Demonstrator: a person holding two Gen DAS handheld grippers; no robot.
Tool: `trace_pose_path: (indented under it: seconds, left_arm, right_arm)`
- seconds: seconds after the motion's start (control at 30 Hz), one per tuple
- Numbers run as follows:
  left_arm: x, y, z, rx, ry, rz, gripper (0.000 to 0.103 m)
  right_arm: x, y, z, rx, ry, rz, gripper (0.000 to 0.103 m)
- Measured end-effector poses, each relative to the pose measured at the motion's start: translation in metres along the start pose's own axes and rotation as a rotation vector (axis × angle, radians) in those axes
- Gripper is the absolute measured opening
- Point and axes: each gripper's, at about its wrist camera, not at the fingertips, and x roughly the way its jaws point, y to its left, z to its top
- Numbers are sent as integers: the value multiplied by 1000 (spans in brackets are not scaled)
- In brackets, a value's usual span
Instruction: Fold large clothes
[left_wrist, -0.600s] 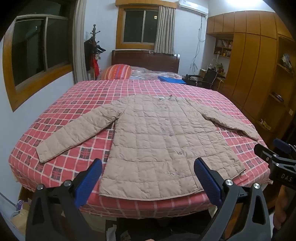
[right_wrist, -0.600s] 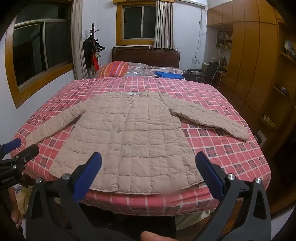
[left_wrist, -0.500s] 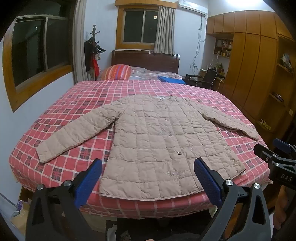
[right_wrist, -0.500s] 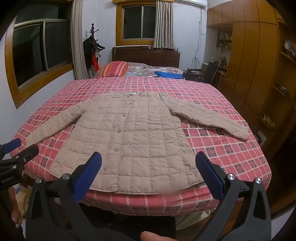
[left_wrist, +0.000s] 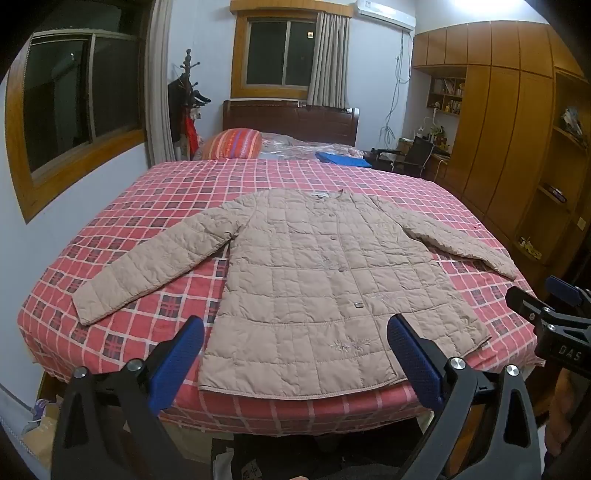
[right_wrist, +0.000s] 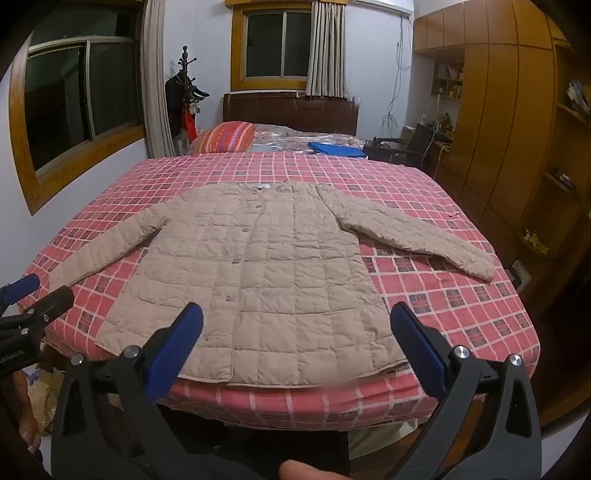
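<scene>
Jacket, beige and quilted, lay flat and face up on the checked bed, buttoned, both sleeves spread outward, hem at the near edge. Nothing was folded yet, so this looked like the approach before the first fold. The left gripper and right gripper hovered short of the hem, jaws wide and holding nothing. The next move likely called for pinching a sleeve or a side edge and carrying it across the body, keeping the puffy fabric from sliding.
</scene>
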Motion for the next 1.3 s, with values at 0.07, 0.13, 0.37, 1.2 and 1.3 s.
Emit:
trace_pose_path:
  seconds: [0.07, 0.13, 0.37, 1.2, 1.3]
  left_arm:
    - [0, 0, 0, 1, 0, 1, 99]
    - [0, 0, 0, 1, 1, 2, 99]
    - [0, 1, 0, 3, -1, -2, 99]
    - [0, 0, 1, 5, -1, -1, 99]
    - [0, -1, 2, 4, -2, 0, 99]
  right_arm:
    - [2, -4, 1, 0, -4, -1, 101]
    - [3, -5, 0, 3, -3, -2, 101]
    - [2, -5, -1, 2, -3, -1, 101]
    - [-1, -5, 4, -1, -10, -6, 101]
    - [-2, -5, 4, -1, -12, -8, 101]
